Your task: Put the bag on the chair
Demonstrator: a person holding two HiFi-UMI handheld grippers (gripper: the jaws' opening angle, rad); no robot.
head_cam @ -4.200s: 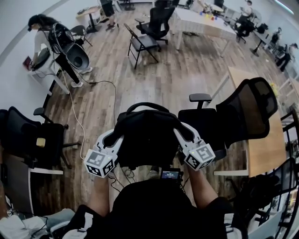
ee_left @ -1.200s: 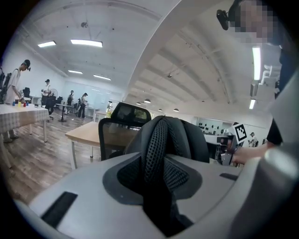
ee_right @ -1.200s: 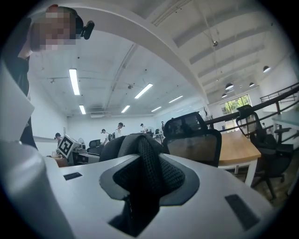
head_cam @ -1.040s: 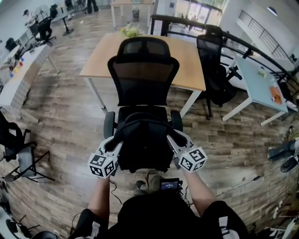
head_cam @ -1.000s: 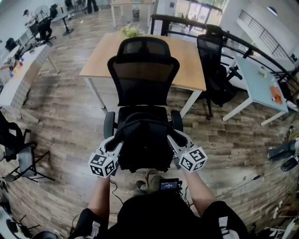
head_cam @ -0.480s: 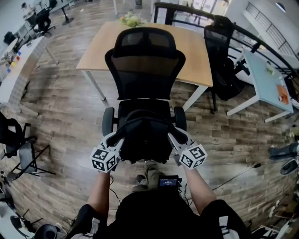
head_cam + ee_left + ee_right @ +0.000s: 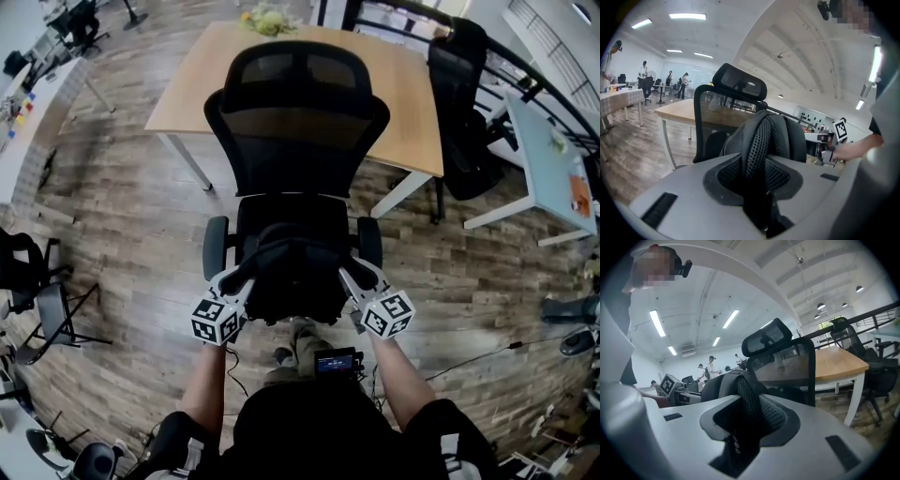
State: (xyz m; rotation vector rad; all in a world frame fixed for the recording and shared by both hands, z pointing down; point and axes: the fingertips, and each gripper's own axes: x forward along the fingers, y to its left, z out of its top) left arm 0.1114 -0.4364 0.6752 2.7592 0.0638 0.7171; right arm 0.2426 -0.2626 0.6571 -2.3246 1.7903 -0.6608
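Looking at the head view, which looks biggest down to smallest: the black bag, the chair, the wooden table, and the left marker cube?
1-2. chair and wooden table: too close to rank, since the chair hides part of the table.
3. black bag.
4. left marker cube.

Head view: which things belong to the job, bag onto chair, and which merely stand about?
Job: bag, gripped by left gripper and right gripper; chair in front.
Standing about: wooden table; far chair; folding chair.
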